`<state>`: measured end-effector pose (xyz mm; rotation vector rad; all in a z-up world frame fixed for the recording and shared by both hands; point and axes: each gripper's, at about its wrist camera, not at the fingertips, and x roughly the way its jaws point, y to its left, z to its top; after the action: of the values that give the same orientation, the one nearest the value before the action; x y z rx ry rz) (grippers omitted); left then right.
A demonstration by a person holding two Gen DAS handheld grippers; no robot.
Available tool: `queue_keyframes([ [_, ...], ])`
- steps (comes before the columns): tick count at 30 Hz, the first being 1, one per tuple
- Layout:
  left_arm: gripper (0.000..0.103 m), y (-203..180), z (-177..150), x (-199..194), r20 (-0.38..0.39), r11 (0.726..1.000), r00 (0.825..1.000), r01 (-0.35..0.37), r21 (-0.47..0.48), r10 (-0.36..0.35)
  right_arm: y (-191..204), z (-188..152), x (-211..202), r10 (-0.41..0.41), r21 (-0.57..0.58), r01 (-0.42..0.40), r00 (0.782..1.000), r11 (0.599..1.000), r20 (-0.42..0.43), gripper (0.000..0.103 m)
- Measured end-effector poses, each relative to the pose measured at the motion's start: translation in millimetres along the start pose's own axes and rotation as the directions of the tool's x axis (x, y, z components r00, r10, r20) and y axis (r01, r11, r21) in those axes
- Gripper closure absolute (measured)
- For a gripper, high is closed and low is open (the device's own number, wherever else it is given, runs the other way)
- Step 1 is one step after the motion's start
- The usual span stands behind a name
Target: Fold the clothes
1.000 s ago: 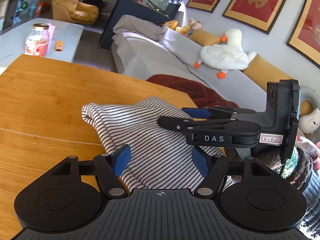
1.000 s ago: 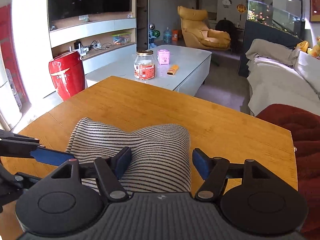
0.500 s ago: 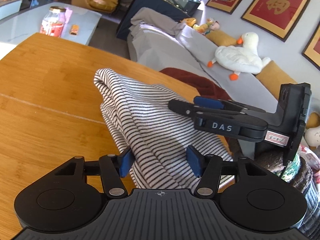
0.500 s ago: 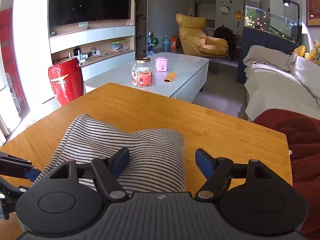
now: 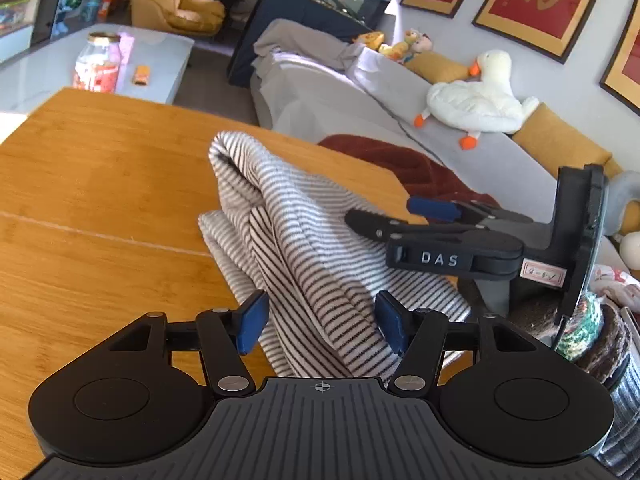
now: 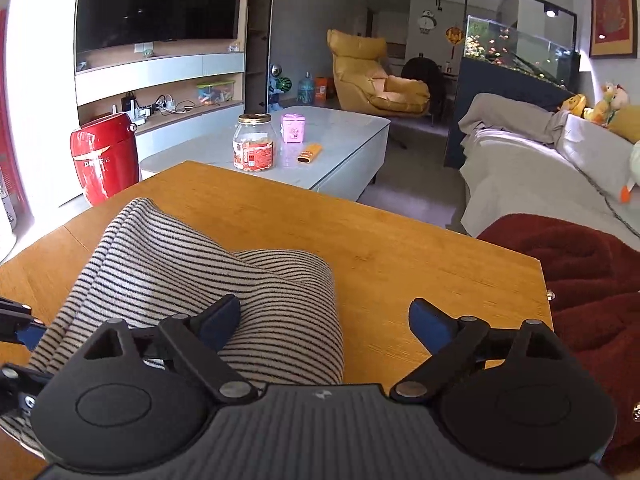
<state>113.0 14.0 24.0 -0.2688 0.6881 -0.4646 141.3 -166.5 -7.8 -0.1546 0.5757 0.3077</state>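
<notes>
Striped garment (image 5: 304, 248) bunched on wooden table (image 5: 100, 200), filling centre of left-wrist frame. Best to gather 1 clean edge, lift level, lay flat, avoid dragging loose layers.

Left tongs (image 5: 322, 322), lower centre of that frame: partly open after closing and easing apart again, cloth lying between the 2 blue pads (image 5: 252, 322), firm pinch not evident. Right tongs (image 6: 322, 320), lower centre of right-wrist frame: just been opening, now spread wide, gripping nothing; left pad over cloth, right pad over bare wood. Garment (image 6: 208, 292) lower left there.
</notes>
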Motion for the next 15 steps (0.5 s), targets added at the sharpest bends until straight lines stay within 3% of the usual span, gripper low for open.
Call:
queue_keyframes([
  [2, 0.040, -5.8, 9.9, -11.5, 0.059, 1.000, 0.998, -0.018, 0.019, 0.016, -1.0, -1.0, -0.7, -0.003, 0.002, 0.003, 1.000, 1.000, 0.004, 0.010],
  [6, 0.033, -18.9, 36.9, -7.5, 0.100, 0.997, 0.992, 0.076, 0.033, -0.079, 2.9, -5.2, -3.3, -0.019, -0.007, 0.019, 0.999, 1.000, 0.028, 0.010],
  [8, 0.033, -21.3, 48.4, 11.2, 0.071, 0.994, 0.992, 0.104, 0.037, -0.107, 3.3, -6.9, -5.1, -0.021, -0.009, 0.022, 0.999, 1.000, 0.044, 0.010],
  [12, 0.035, -8.9, 47.5, 49.3, -0.021, 0.997, 0.996, 0.083, 0.002, -0.083, -4.5, -9.0, -21.9, -0.030, 0.013, 0.029, 0.997, 0.999, 0.068, 0.008],
  [15, 0.033, -4.6, 41.7, 54.9, -0.022, 0.997, 0.997, 0.076, 0.015, -0.076, -11.0, -16.5, -45.5, -0.047, 0.061, 0.041, 0.995, 0.997, 0.090, 0.008],
])
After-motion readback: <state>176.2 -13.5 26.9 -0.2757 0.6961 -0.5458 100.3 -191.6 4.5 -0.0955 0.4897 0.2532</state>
